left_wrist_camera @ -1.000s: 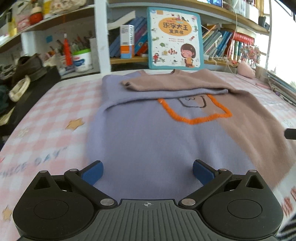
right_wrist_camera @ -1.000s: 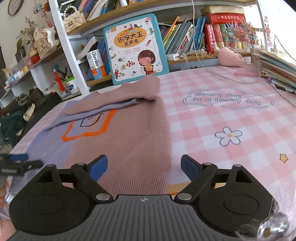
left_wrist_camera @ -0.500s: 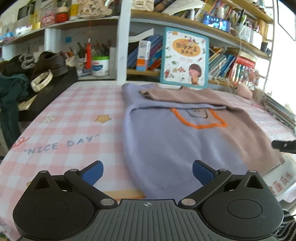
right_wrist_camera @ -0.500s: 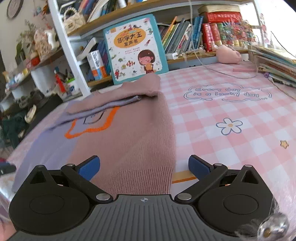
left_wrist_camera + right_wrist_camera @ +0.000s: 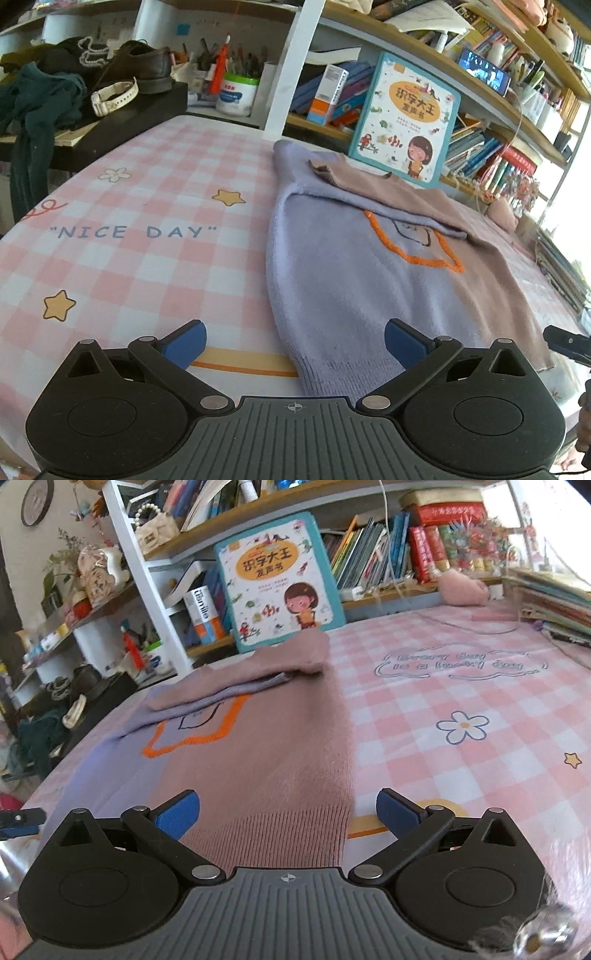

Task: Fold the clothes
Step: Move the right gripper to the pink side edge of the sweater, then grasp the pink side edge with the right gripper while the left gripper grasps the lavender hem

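Left wrist view: my left gripper (image 5: 295, 341) had its blue fingers spread wide apart and held nothing. The sweater (image 5: 354, 280) lay flat on the pink checked tablecloth (image 5: 122, 258) directly ahead of it, the lilac hem corner between the fingers. In the right wrist view my right gripper (image 5: 288, 812) was also wide apart and empty, with the brown hem corner between its fingers. A sleeve was folded across the chest. A children's book (image 5: 277, 579) stood behind the sweater.
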{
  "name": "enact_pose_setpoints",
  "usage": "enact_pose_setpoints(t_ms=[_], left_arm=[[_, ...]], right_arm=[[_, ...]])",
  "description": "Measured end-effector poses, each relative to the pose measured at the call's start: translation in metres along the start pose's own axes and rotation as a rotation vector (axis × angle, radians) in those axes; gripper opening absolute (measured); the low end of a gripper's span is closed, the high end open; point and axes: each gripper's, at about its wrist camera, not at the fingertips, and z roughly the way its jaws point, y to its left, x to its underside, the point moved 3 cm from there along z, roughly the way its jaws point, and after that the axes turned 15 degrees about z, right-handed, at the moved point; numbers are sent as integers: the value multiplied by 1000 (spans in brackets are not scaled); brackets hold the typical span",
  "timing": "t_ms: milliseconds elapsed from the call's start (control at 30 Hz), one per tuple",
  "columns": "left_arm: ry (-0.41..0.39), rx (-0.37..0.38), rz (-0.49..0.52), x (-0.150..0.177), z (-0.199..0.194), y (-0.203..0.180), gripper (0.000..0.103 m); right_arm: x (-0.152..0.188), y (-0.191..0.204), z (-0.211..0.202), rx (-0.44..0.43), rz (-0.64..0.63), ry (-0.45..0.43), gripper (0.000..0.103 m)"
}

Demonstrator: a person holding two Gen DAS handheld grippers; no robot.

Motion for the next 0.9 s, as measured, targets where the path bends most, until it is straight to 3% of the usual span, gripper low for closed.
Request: enact_pose_setpoints(t_ms=[133,200,233,333,400,467,533,700,900], left_arm=[[-32,76,-11,1,1,0,102],[-41,93,12,1,2,-3,92],[-41,90,24,0,3,-3,79],[-42,78,61,-1,5,-6,52],[-42,79,62,-1,7,-7,42],[-48,77,64,-2,7,-9,30],[-60,73,68,-4,6,-11,23],[-78,97,67,-8,1,-14,22],[-54,121,36,-5,2,-9,30]], right_arm=[[-4,-8,-4,-59,46,29,102],[-3,-6,-4,-68,21,36,99],[-2,-5,-4,-70,5,38,97],[-1,-1,-1,-31,-56,27,72],[0,1,1,5,-91,18,50],[0,2,5,4,-98,28,20],[-1,3,6,-15,-93,34,12],[-9,14,-3,-107,-69,-12,11],[-10,2,4,-94,6,21,15]])
